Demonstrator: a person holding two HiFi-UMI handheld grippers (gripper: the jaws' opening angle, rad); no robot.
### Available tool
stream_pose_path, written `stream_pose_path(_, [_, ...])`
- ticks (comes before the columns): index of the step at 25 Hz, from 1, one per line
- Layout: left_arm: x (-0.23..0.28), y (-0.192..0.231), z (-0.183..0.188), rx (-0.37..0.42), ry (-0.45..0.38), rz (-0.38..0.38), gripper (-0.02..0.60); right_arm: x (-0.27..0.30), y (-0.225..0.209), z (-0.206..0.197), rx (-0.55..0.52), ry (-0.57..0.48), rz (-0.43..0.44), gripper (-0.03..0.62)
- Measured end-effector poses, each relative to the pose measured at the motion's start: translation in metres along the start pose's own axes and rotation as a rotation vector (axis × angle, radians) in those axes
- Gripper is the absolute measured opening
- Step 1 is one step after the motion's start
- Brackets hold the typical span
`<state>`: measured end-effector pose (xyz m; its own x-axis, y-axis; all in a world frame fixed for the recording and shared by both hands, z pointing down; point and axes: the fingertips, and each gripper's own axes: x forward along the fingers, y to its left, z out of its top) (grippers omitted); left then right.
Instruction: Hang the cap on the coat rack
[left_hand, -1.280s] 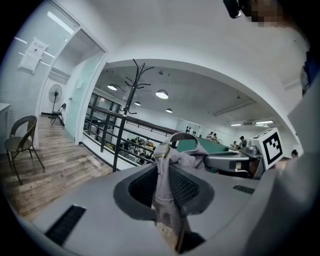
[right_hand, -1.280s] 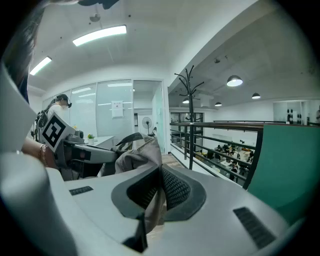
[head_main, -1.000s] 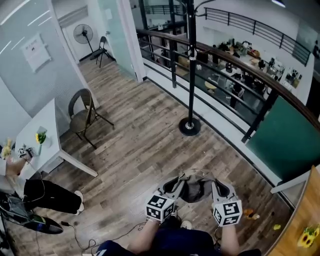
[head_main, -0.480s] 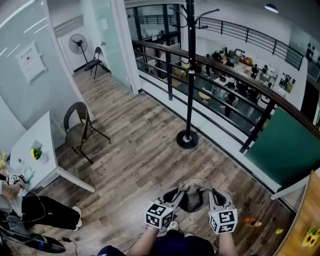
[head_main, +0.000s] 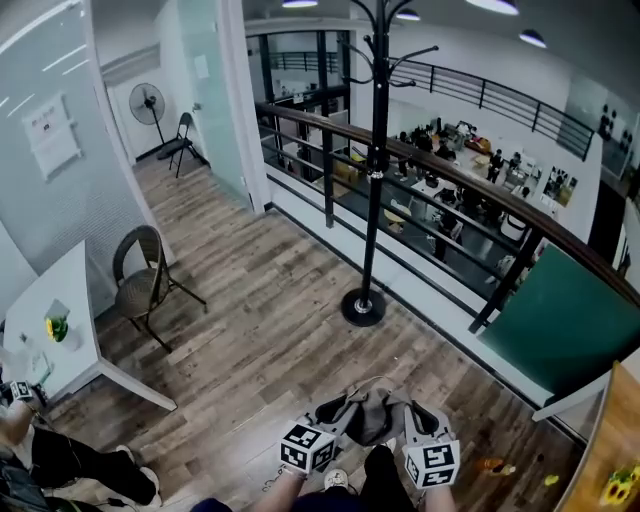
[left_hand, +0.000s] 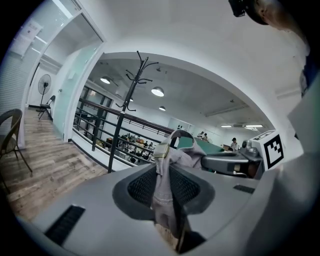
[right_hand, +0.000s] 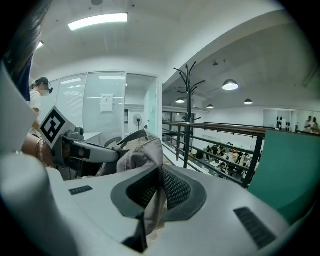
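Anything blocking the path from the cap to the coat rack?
Nothing visible. The cap, clamped by the left gripper and right gripper, faces bare floor up to the coat rack. The chair sits off left; the railing runs behind it.

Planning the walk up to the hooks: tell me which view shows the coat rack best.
The head view: the coat rack shows there whole, from its round base on the floor up to its hooks. Both gripper views show only its hooks and pole, small, with the base out of sight.

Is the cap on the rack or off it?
Off. The left gripper and right gripper both clamp the cap; the coat rack stands apart across the floor, hooks bare.
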<state>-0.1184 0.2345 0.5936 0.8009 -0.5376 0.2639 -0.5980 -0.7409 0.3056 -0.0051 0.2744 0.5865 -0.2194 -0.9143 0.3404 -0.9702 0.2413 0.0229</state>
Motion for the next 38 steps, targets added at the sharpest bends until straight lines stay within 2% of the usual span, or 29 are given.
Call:
stream_pose_path(7, [0.036,0.025,0.018,0.009,-0.019,0.04,0.083,0.041,-0.027,0.011,-0.002,-0.016,0.018,0.034])
stream_pose_path(13, [0.084,0.052,0.046,0.032,-0.046,0.135,0.083,0.093,-0.07,0.037,-0.029,-0.039,0.051,0.034])
stream_pose_path(18, [0.131,0.065,0.092,0.134,-0.083,0.207,0.083,0.13,-0.115,0.071,-0.026,-0.06,0.076,0.034])
stream_pose_path(23, [0.168,0.068,0.15,0.154,-0.151,0.262,0.083,0.154,-0.157,0.123,-0.063,-0.118,0.095,0.032])
stream_pose_path(27, [0.189,0.075,0.177,0.182,-0.169,0.316,0.083,0.173,-0.181,0.154,-0.112,-0.152,0.101,0.034])
stream_pose_path(33, [0.209,0.085,0.199,0.128,-0.189,0.391,0.083,0.19,-0.199,0.171,-0.119,-0.18,0.146,0.034])
stream_pose_path(38, [0.227,0.088,0.217,0.145,-0.188,0.417,0.083,0.203,-0.216,0.182,-0.116,-0.191,0.148,0.034])
